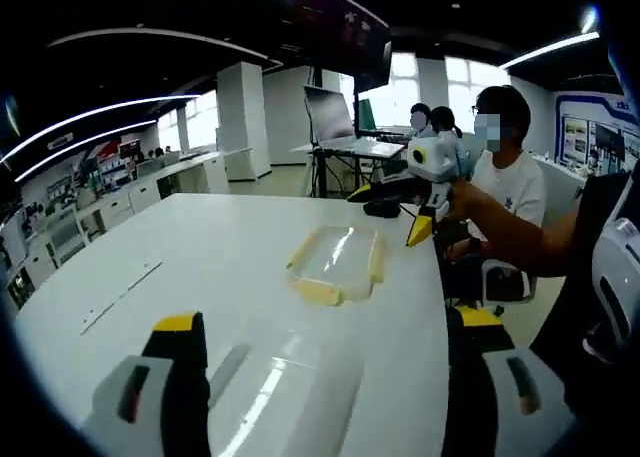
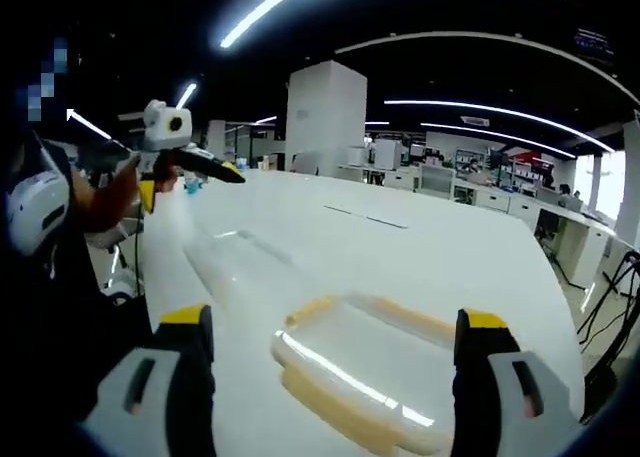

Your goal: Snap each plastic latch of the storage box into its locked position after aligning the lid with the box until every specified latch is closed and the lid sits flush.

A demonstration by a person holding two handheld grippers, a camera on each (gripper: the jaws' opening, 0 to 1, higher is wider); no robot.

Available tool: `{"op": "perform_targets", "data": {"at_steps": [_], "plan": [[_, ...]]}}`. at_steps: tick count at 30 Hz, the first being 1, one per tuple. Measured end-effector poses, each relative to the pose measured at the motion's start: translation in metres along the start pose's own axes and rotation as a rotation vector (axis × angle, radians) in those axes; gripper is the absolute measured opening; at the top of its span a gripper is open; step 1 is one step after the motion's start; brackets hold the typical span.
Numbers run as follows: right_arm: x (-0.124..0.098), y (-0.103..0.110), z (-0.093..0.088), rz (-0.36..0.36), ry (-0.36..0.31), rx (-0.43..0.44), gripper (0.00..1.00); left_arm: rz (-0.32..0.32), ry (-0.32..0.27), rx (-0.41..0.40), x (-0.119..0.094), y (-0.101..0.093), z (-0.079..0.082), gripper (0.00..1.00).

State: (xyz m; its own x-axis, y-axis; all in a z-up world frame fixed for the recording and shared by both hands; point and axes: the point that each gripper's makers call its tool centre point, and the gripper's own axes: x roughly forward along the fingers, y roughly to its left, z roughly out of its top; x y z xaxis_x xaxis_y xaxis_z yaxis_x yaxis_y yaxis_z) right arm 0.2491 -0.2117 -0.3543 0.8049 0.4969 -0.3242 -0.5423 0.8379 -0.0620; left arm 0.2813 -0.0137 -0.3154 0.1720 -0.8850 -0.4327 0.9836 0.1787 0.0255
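Note:
A clear lid point(image 1: 335, 265) with pale yellow latches along its edges lies flat on the white table point(image 1: 150, 247), apart from the box. The clear box point(image 1: 270, 387) is hard to make out; it sits just ahead of my left gripper point(image 1: 328, 322), whose jaws stand wide open and hold nothing. In the right gripper view the lid point(image 2: 360, 367) lies close between the spread jaws of my right gripper point(image 2: 333, 317), which is open and not touching it. The faint box point(image 2: 235, 262) is farther along. Each gripper hovers across the table in the other's view: right point(image 1: 392, 212), left point(image 2: 190, 182).
The table's right edge point(image 1: 440, 307) runs close past the lid. A seated person point(image 1: 510, 172) and a laptop on a stand point(image 1: 330, 117) are beyond the table's far end. Desks and a white pillar point(image 2: 322, 117) fill the room behind.

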Motion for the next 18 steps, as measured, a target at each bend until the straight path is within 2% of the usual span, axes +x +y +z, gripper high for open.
{"op": "perform_targets", "data": {"at_steps": [7, 10, 13, 18], "plan": [[-0.002, -0.006, -0.005, 0.023, 0.037, -0.03, 1.0, -0.052, 0.07, 0.023, 0.021, -0.005, 0.003, 1.0], [-0.004, -0.004, -0.002, 0.091, 0.026, -0.035, 1.0, -0.054, 0.089, 0.041, 0.029, -0.003, 0.005, 1.0], [-0.005, -0.009, -0.002, 0.101, 0.03, -0.034, 1.0, -0.092, 0.137, 0.046, 0.038, -0.006, 0.0, 1.0], [-0.005, -0.009, -0.012, 0.126, 0.103, -0.07, 1.0, -0.1, 0.172, 0.048, 0.052, -0.003, -0.002, 1.0]]}}
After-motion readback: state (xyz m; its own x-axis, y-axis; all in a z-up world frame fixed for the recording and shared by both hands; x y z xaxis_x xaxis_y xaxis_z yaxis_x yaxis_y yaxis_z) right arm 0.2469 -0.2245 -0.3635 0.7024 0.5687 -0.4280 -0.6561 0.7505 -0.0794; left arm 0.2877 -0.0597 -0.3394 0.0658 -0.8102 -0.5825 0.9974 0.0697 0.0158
